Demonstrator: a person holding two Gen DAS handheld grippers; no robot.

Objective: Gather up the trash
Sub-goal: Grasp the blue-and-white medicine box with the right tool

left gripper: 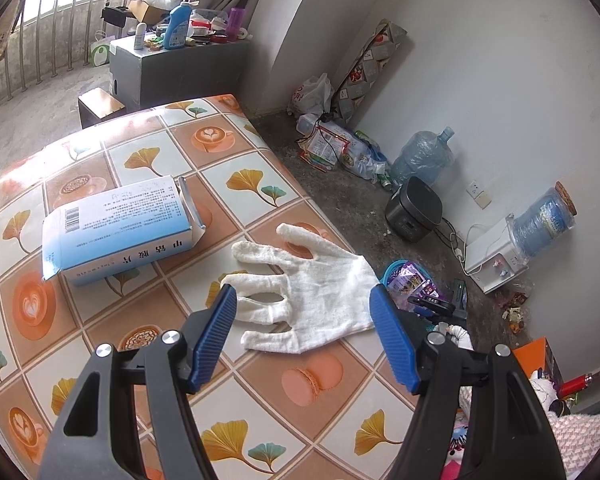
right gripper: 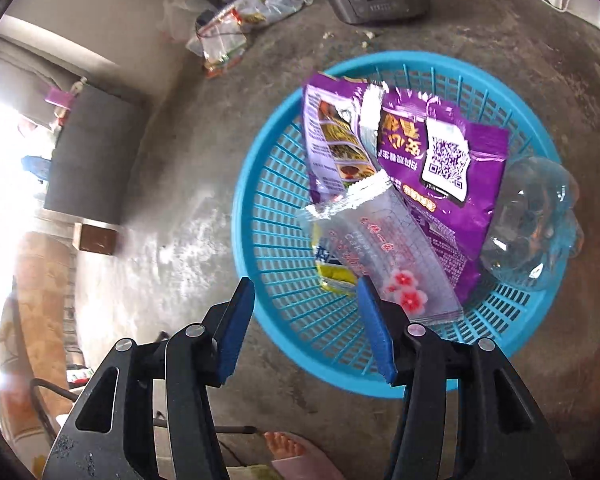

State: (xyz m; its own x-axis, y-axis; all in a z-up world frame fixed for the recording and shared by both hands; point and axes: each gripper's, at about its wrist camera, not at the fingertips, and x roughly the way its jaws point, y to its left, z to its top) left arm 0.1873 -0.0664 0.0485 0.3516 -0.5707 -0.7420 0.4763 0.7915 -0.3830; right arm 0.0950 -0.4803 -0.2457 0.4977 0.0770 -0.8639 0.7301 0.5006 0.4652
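**Left wrist over the glove, right wrist over the basket**

Left wrist view: the left gripper [left gripper: 302, 308] hangs above the table [left gripper: 148, 152], its blue fingers [left gripper: 216, 336] spread wide with nothing between the pads. Just past the tips, at 12 o'clock, a white glove [left gripper: 316, 284] lies flat on the patterned cloth, cuff toward 3 o'clock and fingertips toward 9. Farther out at 10 o'clock a blue-and-white box [left gripper: 120, 232] lies on its side, one end flap open. Off the table edge at 3 o'clock, down on the floor, the blue basket [left gripper: 392, 272] shows in part behind the right-hand finger. Beyond it, at 2 o'clock, a black cooker [left gripper: 414, 212] sits near the wall.

Right wrist view: the right gripper [right gripper: 306, 316] points down at the floor, fingers [right gripper: 232, 328] apart and holding nothing. No pad touches anything. Right ahead at 12 o'clock sits the basket [right gripper: 260, 216], and inside it, nearest the tips, lies a clear wrapper [right gripper: 384, 252] printed with red flowers. Behind that stands a purple bag [right gripper: 440, 160], and at 2 o'clock a clear plastic bottle [right gripper: 532, 216] rests against the rim. At the bottom edge, a person's toes [right gripper: 284, 444] show.
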